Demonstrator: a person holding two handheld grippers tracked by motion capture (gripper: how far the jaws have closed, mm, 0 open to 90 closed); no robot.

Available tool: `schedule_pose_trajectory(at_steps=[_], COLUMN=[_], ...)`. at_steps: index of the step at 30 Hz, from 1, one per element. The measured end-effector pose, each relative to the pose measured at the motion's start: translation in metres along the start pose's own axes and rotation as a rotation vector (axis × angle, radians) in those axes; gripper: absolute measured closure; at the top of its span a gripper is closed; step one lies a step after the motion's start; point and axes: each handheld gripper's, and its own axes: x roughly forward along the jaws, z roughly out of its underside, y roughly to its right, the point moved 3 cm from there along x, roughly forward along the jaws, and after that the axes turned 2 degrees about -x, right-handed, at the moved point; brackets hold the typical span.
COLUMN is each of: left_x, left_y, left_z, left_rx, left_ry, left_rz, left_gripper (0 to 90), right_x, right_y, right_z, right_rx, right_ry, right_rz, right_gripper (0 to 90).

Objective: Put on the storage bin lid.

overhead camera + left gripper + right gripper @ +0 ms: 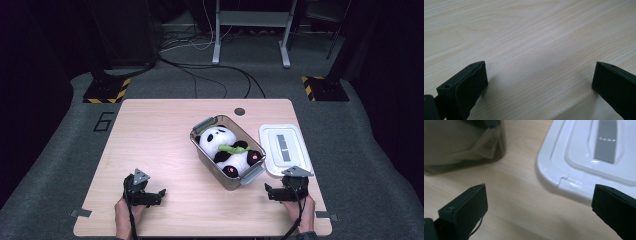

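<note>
Wooden table (165,145), pale grain. Clear bin (202,152) near its centre, holding plush panda (227,150). White lid (286,149) just right of bin. Right gripper (272,192), jaws apart, near lid's front corner: best gripped squarely at rim. Left gripper (155,195), jaws apart, well left of bin. Bin latches indistinct.

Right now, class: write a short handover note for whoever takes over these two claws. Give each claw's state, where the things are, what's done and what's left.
Left claw: open, holding nothing, over bare table.
Right claw: open, holding nothing, near the white lid's front edge.
Things: plush panda lies inside the clear bin; the lid lies flat on the table beside the bin.
Done: panda is in the bin.
Left: probably lift the lid and close the bin.
</note>
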Motion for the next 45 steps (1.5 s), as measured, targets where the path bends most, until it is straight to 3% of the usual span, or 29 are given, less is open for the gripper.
schedule_pose_trajectory(at_steps=[3,17,34,39,41,45], left_x=[0.000,0.000,0.000,0.000,0.000,0.000], left_y=[0.000,0.000,0.000,0.000,0.000,0.000], left_z=[0.000,0.000,0.000,0.000,0.000,0.000], left_rx=[0.001,-0.003,-0.002,-0.002,0.000,0.000], left_ry=[-0.001,0.001,0.002,0.002,0.002,0.004], left_rz=[-0.003,-0.005,-0.006,-0.006,-0.004,-0.003], left_gripper=[0.0,0.0,0.0,0.0,0.0,0.1], right_x=[0.000,0.017,0.052,0.060,0.065,0.075], right_y=[0.010,0.053,0.074,0.084,0.086,0.095], right_z=[-0.008,-0.042,-0.079,-0.085,-0.085,-0.082], right_rx=[-0.012,0.008,0.042,0.045,0.059,0.134], right_ry=[0.006,-0.008,-0.034,-0.018,-0.036,-0.080], right_rz=[0.031,0.075,0.093,0.107,0.111,0.117], right_gripper=[0.0,0.0,0.0,16.2,23.7,38.0])
